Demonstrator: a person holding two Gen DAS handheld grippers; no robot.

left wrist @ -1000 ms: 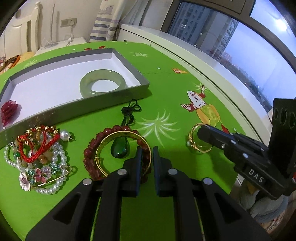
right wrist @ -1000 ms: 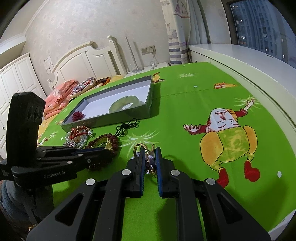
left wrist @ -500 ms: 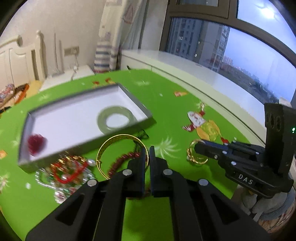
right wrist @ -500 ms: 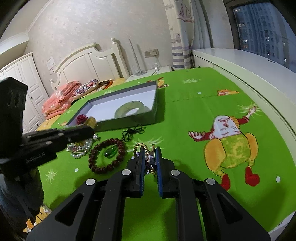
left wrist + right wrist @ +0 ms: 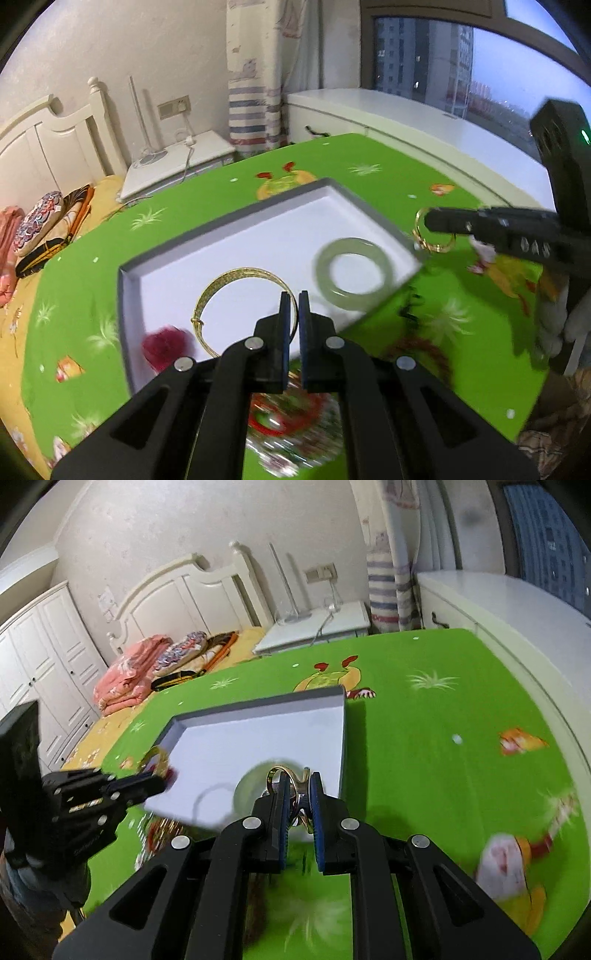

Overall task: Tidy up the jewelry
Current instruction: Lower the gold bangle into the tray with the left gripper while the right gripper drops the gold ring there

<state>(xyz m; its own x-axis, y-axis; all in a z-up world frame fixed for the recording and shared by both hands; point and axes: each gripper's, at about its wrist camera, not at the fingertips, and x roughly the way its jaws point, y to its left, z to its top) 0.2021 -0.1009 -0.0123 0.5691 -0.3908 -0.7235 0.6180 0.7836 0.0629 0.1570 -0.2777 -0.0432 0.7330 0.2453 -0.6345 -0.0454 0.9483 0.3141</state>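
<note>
The left tool (image 5: 293, 295) was clamped on the rim of a gold bangle (image 5: 236, 295), carried above the white floor of the grey tray (image 5: 129, 295), probably for release beside the jade bangle (image 5: 352, 273) lying at 3 o'clock. The right tool (image 5: 299, 782) gripped a gold ring cluster (image 5: 291, 779) narrowly, near the tray's right wall. More jewelry (image 5: 291, 428) lay blurred on the green bench (image 5: 461, 354) at 6 o'clock.

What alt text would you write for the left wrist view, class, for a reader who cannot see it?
The left gripper, jaws shut on a gold bangle, holds it above a shallow white tray on a green tablecloth. The tray holds a pale green jade bangle and a blurred red flower piece. The right gripper carries gold hoops nearby.
</note>
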